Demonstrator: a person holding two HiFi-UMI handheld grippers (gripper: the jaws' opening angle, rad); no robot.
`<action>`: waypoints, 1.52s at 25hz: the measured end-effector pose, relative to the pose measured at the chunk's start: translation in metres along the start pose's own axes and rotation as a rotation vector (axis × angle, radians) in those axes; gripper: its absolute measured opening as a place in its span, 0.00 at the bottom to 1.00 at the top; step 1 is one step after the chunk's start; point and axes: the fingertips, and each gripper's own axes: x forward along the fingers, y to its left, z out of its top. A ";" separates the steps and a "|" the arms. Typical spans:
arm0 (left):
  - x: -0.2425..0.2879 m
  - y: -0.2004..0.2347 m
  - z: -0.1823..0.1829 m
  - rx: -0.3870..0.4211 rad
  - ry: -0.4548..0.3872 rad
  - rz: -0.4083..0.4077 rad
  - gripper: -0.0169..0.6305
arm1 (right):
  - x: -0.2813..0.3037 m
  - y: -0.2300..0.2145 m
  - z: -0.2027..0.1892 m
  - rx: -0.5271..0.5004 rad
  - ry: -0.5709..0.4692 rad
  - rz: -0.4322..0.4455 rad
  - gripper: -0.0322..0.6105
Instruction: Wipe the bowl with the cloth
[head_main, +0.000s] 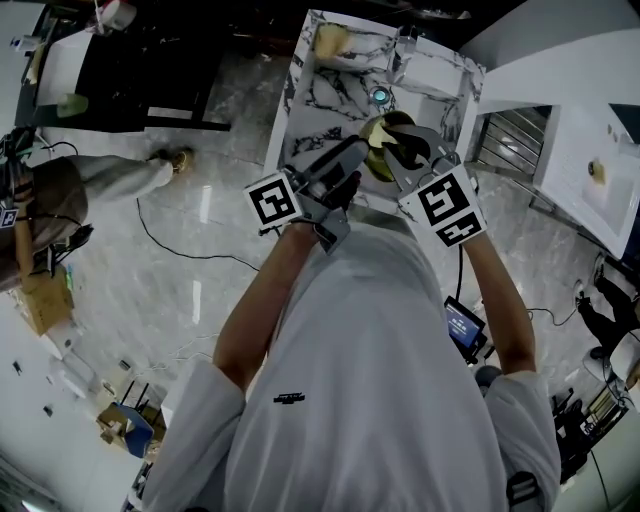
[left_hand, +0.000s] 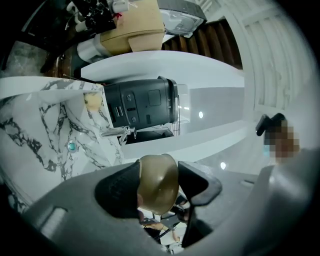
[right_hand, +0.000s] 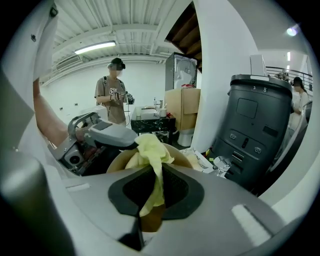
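Above the marble counter (head_main: 330, 95), the left gripper (left_hand: 159, 179) clamps the bowl (left_hand: 158, 192) while the right gripper (right_hand: 156, 187) pinches the cloth (right_hand: 150, 150) inside it; hard wiping could lever the bowl loose.

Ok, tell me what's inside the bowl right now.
The yellow cloth, pinched by the right gripper, is bunched inside the bowl. It covers the bowl's floor, so whether anything lies beneath cannot be seen.
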 end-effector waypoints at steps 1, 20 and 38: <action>0.000 0.001 -0.003 0.007 0.013 0.005 0.40 | 0.000 -0.001 0.000 0.010 -0.002 0.003 0.11; 0.002 -0.004 -0.022 0.002 0.139 -0.035 0.46 | -0.003 0.012 0.016 -0.006 -0.076 0.055 0.10; -0.010 -0.016 -0.015 -0.037 0.095 -0.104 0.41 | -0.007 -0.009 0.021 -0.372 -0.015 -0.085 0.10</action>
